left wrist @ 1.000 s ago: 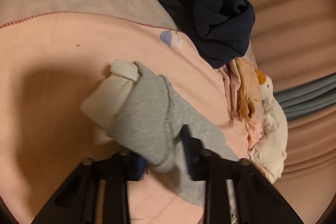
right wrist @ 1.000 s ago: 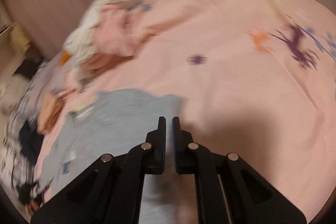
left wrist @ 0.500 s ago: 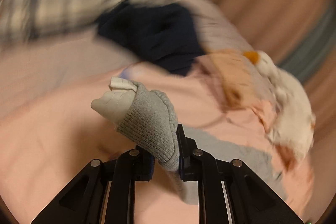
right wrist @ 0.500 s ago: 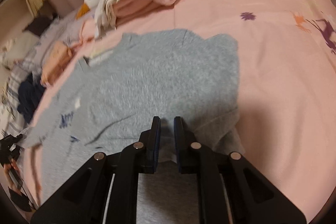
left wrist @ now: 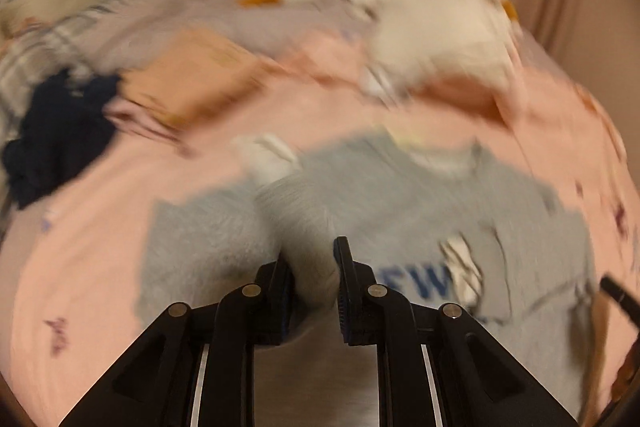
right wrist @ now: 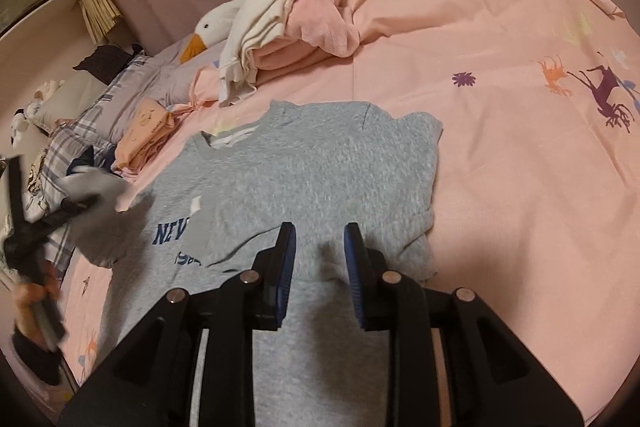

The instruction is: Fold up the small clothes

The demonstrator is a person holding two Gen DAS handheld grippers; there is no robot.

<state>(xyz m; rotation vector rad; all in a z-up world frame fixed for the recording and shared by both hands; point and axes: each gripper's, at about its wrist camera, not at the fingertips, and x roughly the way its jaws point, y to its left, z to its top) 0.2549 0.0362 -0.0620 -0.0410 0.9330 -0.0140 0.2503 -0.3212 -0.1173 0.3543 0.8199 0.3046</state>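
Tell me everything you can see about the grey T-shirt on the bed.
The grey T-shirt is a heathered knit with a crew neck, a pale inner collar and navy print starting "NEW". It lies front up, partly folded, on the pink duvet, one short sleeve tucked over at the camera's right. The left gripper pinches a grey fold of it; the right gripper is opening above its lower part, nothing between its jaws.

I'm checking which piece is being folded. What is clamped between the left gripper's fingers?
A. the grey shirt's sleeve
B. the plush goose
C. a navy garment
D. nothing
A: in the left wrist view the left gripper pinches a grey sleeve with a white cuff, lifted over the grey shirt spread on the bed.
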